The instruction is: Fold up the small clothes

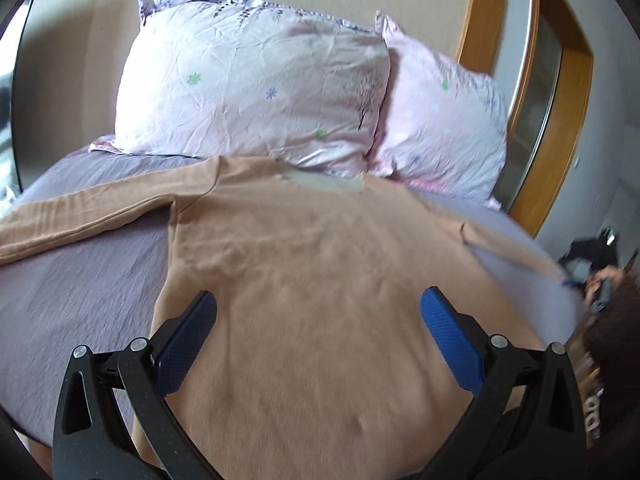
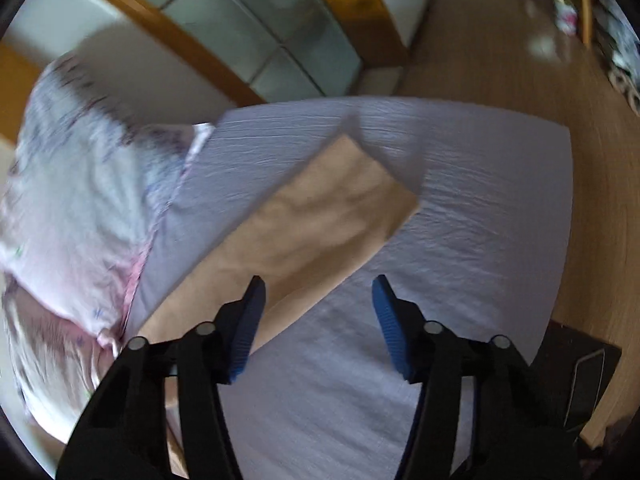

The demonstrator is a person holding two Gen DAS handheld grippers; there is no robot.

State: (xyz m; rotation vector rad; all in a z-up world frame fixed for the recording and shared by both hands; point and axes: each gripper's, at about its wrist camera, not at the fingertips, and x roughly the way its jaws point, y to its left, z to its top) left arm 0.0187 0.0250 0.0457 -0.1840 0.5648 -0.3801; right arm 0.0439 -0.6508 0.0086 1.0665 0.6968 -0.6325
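Both grippers had their fingers apart, the left gripper (image 1: 318,316) over the shirt (image 1: 320,280) spread toward the pillows (image 1: 256,80), the right gripper (image 2: 318,308) nearer the sleeve (image 2: 320,216) stretching toward the bed's (image 2: 480,216) far edge.

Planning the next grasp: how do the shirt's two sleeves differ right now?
The left sleeve lies spread out sideways from the peach long-sleeve shirt, its cuff out of frame. The right sleeve angles toward the bed sheet edge, cuff end visible, square. Both lie flat, ungripped, unfolded.
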